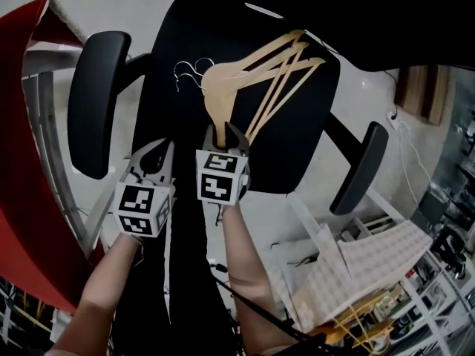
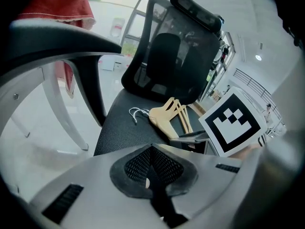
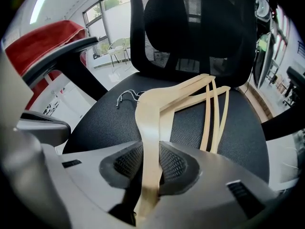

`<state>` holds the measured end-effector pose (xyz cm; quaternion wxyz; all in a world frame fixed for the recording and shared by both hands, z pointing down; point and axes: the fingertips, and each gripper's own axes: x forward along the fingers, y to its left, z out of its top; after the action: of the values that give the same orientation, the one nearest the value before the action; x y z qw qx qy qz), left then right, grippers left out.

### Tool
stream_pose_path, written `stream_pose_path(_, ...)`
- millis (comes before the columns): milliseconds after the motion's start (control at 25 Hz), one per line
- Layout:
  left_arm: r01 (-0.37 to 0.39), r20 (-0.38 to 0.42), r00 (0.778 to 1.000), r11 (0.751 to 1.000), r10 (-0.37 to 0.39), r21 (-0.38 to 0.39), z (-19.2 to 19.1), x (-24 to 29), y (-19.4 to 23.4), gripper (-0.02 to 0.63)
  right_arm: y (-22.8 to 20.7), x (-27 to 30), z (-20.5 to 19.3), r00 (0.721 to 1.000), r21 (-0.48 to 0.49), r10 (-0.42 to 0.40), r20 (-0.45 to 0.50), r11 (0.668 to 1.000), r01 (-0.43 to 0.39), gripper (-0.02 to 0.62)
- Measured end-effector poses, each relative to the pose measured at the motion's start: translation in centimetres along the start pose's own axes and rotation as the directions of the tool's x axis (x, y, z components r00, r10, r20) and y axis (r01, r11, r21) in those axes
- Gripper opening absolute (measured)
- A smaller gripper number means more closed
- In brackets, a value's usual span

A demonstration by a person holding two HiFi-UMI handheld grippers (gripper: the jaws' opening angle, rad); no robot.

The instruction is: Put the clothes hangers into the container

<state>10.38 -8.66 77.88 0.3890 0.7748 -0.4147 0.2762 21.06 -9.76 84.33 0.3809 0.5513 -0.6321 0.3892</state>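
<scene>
The wooden hangers (image 1: 223, 87) lie stacked on the office chair seat (image 1: 297, 139). Their long axis runs diagonally from the seat front toward the far right, and the metal hooks (image 1: 189, 71) point left. The right claw (image 3: 150, 168) is narrowed onto the near arm of the top hanger, with both pads against it. The left claw (image 2: 153, 171) is fully closed and empty, just beside the right claw. Count: apparently three hangers, two claws, one chair.

Office-like workroom: mesh office chair (image 3: 190, 32), large windows (image 3: 112, 6), cluttered white shelving (image 1: 393, 210).
</scene>
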Motion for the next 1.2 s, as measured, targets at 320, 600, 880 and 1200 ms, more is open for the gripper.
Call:
stream_pose_path(320, 0.028, -0.004, 1.000, 0.999, -0.028, 0.029, 1.3, -1.3, -2.4, 0.000, -0.8, -3.3, -0.4, 0.998, 0.056, -0.052, 0.018, 0.997, 0.051, 0.106)
stream_pose_path(600, 0.041, 0.054, 0.998, 0.998, -0.044, 0.055, 5.0, -4.0, -4.6, 0.000, -1.1, -8.3, 1.3, 0.994, 0.131, -0.066, 0.082, 0.990, 0.055, 0.104)
stream_pose_path(880, 0.037, 0.080, 0.996, 0.999, -0.038, 0.017, 6.9, -8.2, -5.8, 0.000, -0.2, -13.9, 3.0, 0.989, 0.158, -0.064, 0.134, 0.986, 0.043, 0.104)
stream_pose_path(1200, 0.022, 0.124, 0.992, 0.999, -0.018, -0.031, 9.3, -16.1, -6.4, 0.000, 2.9, -21.6, 6.2, 0.973, 0.101, -0.049, 0.224, 0.995, 0.027, 0.104)
